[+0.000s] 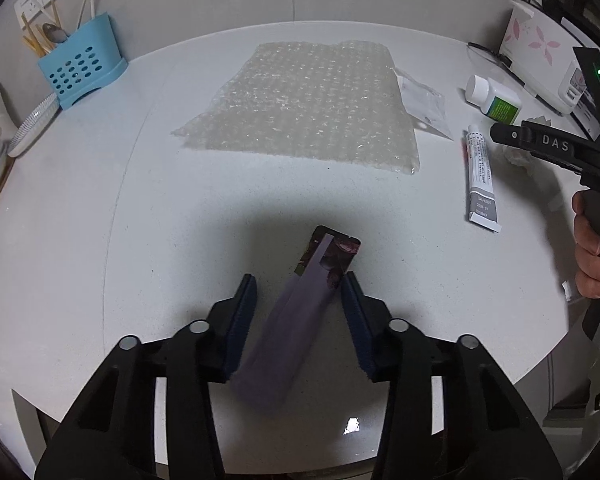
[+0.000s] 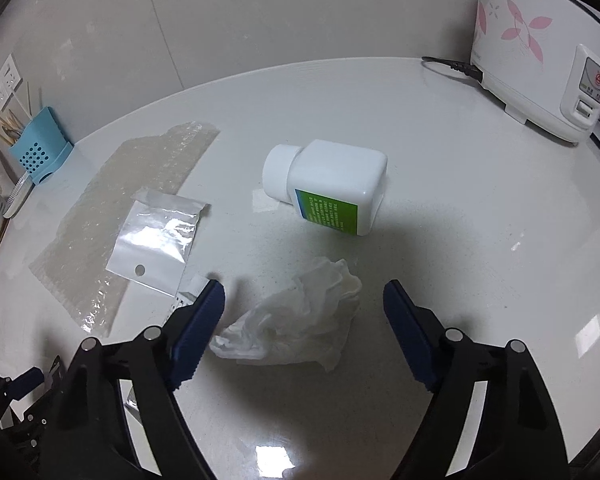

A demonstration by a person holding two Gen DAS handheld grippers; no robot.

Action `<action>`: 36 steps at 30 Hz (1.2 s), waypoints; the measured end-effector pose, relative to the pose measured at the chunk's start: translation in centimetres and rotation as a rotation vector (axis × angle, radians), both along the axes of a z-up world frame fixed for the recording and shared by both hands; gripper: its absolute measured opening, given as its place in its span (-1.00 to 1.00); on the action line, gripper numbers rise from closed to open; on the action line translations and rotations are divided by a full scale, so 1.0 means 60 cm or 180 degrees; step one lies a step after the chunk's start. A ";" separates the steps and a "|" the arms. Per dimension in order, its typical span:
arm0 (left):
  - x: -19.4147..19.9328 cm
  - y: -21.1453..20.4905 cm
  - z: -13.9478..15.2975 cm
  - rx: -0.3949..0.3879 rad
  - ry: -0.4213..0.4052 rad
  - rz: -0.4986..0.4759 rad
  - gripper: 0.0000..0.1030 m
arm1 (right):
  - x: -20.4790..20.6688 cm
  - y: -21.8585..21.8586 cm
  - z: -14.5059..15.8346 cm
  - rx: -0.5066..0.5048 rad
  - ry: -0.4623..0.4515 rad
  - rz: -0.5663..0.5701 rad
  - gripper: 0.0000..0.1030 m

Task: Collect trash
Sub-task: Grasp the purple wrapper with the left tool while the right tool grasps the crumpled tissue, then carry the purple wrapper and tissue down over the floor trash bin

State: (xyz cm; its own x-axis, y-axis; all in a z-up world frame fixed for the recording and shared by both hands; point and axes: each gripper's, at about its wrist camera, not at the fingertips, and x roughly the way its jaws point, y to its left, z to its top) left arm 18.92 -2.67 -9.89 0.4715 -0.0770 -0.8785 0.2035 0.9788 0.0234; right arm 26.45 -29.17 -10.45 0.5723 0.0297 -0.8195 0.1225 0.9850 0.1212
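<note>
While the left tool (image 1: 298, 304) points down at the white counter (image 1: 140, 220), a dark purple wrapper (image 1: 300, 312) lies between its two blue pads. The right pad meets the wrapper's edge, but the left pad stands clear of it, so the tool is only half spread around the wrapper and not pinching it. The wrapper's printed far end reaches just past the fingertips. Farther ahead of this tool lies a sheet of bubble wrap (image 1: 308, 108), and beyond that, to the front left, a blue utensil holder (image 1: 80, 68) stands by the wall. To the front right lie a white tube (image 1: 480, 176) and a white bottle (image 1: 494, 98) on its side.

The right tool (image 2: 304, 308) is spread wide, with a crumpled white tissue (image 2: 300, 320) on the counter between its pads, neither pad touching it. Just ahead of this tool the white bottle lies with its green label up. To the front left a clear plastic bag (image 2: 160, 240) rests partly over the bubble wrap. At the far front right stands a white rice cooker (image 2: 540, 60) with pink flowers. In the left view a hand (image 1: 592, 248) grips the right tool's handle.
</note>
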 end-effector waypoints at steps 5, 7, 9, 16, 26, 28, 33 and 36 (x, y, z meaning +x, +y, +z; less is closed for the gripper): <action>-0.003 0.000 0.002 -0.0045 -0.0002 -0.0005 -0.64 | 0.004 -0.001 -0.001 -0.0036 0.0020 -0.0062 0.24; -0.003 0.003 0.002 -0.0093 -0.0008 0.0012 -0.66 | 0.004 0.001 -0.001 -0.0080 0.0025 -0.0089 0.11; -0.003 0.005 0.002 -0.0118 -0.0020 0.0015 -0.67 | 0.003 0.003 0.000 -0.0125 0.0029 -0.0112 -0.08; -0.007 0.012 0.002 -0.0142 -0.0066 0.0063 -0.67 | -0.001 0.002 0.003 -0.0159 0.0062 -0.0134 -0.71; -0.032 0.020 0.034 -0.0138 -0.0305 0.0153 -0.67 | -0.042 0.002 0.032 -0.0234 -0.0161 -0.0093 -0.74; -0.039 0.019 0.041 -0.0136 -0.0367 0.0179 -0.67 | -0.058 0.008 0.043 -0.0315 -0.0267 -0.0043 -0.74; -0.059 0.017 0.056 -0.0171 -0.0513 0.0282 -0.67 | -0.105 0.021 0.067 -0.0413 -0.0463 0.0058 -0.74; -0.074 0.019 0.066 -0.0208 -0.0649 0.0382 -0.67 | -0.136 0.029 0.081 -0.0435 -0.0584 0.0119 -0.74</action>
